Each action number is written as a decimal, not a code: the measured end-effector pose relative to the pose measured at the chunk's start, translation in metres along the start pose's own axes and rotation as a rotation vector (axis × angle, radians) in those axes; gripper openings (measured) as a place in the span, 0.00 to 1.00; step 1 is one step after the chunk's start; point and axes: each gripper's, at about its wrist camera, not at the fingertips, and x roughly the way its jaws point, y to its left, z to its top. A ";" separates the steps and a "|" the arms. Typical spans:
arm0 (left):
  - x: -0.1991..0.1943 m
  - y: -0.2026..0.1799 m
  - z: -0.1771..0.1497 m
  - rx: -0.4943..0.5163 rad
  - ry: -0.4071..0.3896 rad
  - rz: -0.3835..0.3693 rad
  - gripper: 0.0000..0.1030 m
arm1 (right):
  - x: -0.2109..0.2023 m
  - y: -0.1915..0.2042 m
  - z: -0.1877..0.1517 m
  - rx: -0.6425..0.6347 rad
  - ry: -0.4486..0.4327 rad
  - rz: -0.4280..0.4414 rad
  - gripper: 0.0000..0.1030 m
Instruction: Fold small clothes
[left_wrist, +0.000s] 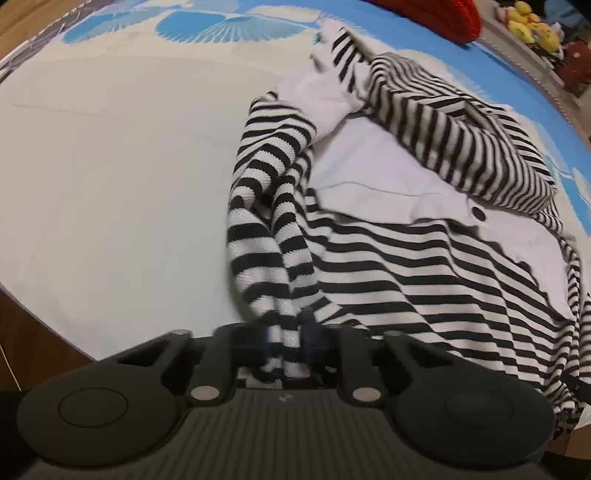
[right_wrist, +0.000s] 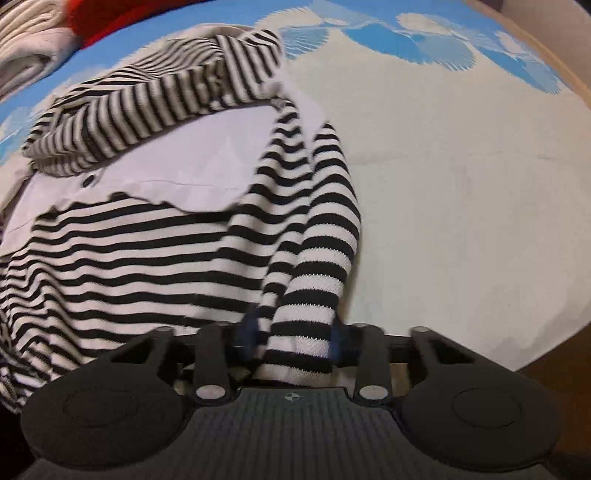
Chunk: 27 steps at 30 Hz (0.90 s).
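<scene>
A small black-and-white striped garment (left_wrist: 424, 266) with a white chest panel and a striped hood lies on a pale cloth-covered surface (left_wrist: 110, 166). My left gripper (left_wrist: 284, 339) is shut on the cuff of one striped sleeve, which is bunched up and lifted along the garment's left edge. In the right wrist view the same garment (right_wrist: 140, 251) fills the left half. My right gripper (right_wrist: 295, 339) is shut on the cuff of the other striped sleeve, at the garment's right edge. The blue fingertips are mostly hidden by fabric.
The cloth has a blue shell-pattern border (left_wrist: 229, 26) at the far side. A red fabric item (left_wrist: 443, 14) and yellow plush toys (left_wrist: 532, 26) sit beyond the garment. Folded pale clothes (right_wrist: 26, 40) lie at the far left in the right wrist view. Brown wood (left_wrist: 33, 339) shows beside the surface.
</scene>
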 end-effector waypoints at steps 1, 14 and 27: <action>-0.001 0.000 -0.001 0.001 -0.006 -0.002 0.11 | -0.003 -0.001 0.000 0.004 -0.010 0.013 0.11; -0.006 0.011 -0.003 -0.068 0.028 -0.033 0.38 | -0.018 -0.031 0.001 0.167 -0.031 -0.018 0.25; -0.002 0.009 -0.003 -0.067 0.030 -0.014 0.54 | -0.008 -0.025 -0.001 0.145 0.035 -0.032 0.61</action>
